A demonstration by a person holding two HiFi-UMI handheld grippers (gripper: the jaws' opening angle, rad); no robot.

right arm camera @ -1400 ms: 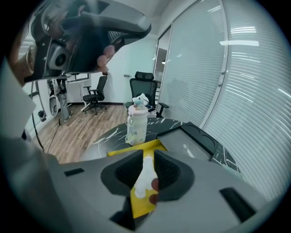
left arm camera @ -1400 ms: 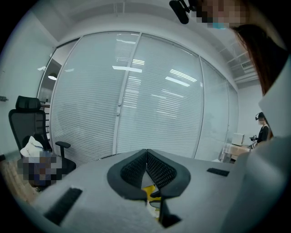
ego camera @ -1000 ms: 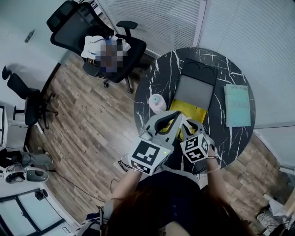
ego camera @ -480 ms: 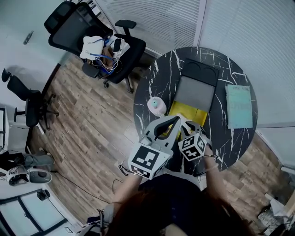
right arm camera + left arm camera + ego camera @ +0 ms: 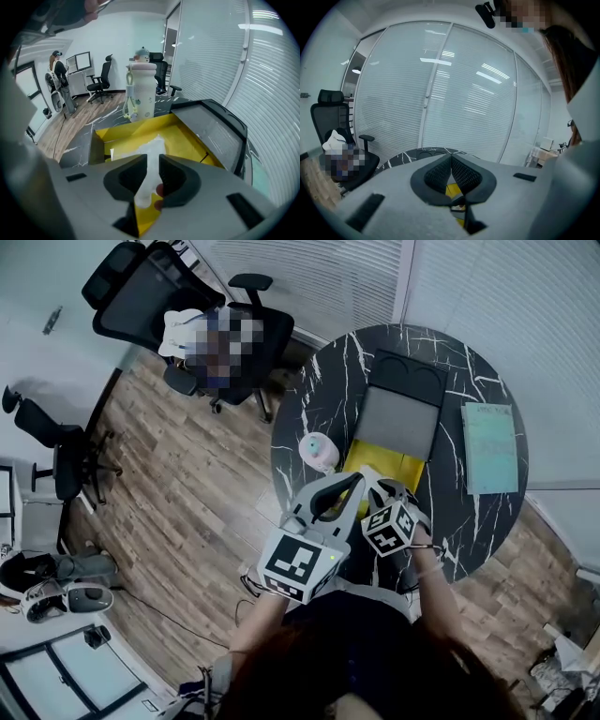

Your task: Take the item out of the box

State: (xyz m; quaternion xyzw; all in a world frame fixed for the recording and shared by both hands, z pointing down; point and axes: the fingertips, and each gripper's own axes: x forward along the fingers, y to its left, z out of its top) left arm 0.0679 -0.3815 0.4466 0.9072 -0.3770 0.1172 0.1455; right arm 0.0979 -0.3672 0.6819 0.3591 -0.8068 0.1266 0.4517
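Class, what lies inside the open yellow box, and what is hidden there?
A white item lies on the floor of the yellow box, its near end between the jaws of the right gripper. The gripper's body covers the box's near part, so anything there cannot be seen.

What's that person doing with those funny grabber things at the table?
A person holds a grabber in each hand over a round black table. The right gripper has its jaws closed on a white packet that lies in the open yellow box. The packet is not out of the box yet. The left gripper is shut and empty. A white bottle stands next to the box.
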